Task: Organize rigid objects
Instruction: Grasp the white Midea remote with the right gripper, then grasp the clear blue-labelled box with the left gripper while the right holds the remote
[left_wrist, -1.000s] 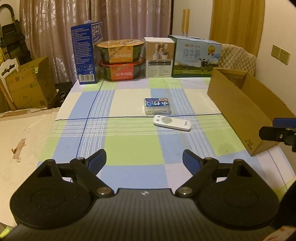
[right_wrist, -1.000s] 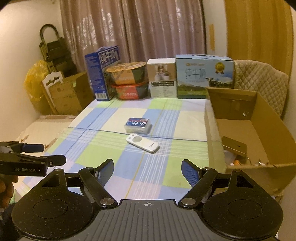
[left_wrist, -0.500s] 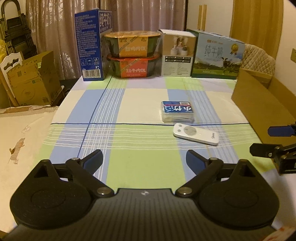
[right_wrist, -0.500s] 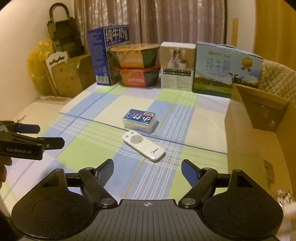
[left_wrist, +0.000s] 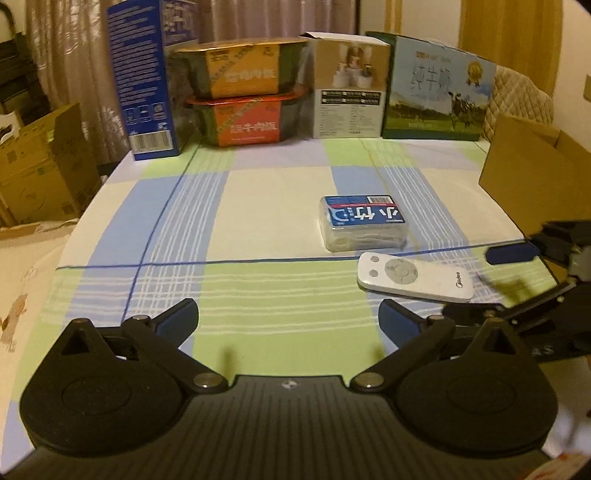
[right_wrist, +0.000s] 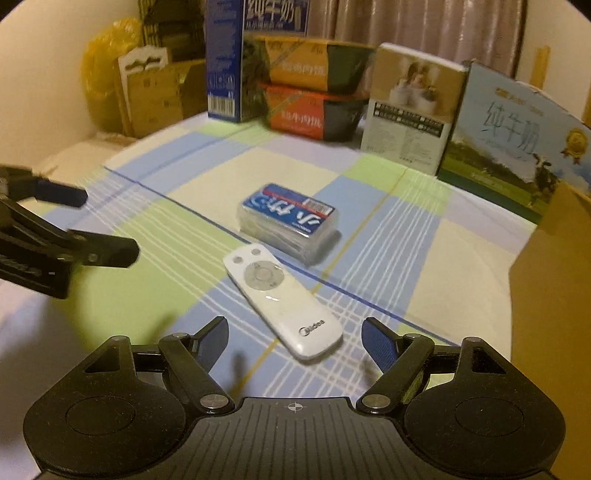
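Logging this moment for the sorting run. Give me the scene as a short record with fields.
surface: checked tablecloth
loose items: white remote; blue-labelled clear packet just behind it
left tongs: opening, nothing between them
right tongs: open, remote's near end lies ahead between the tips, untouched
destination candidate: cardboard box at right
back row: cartons, stacked bowls
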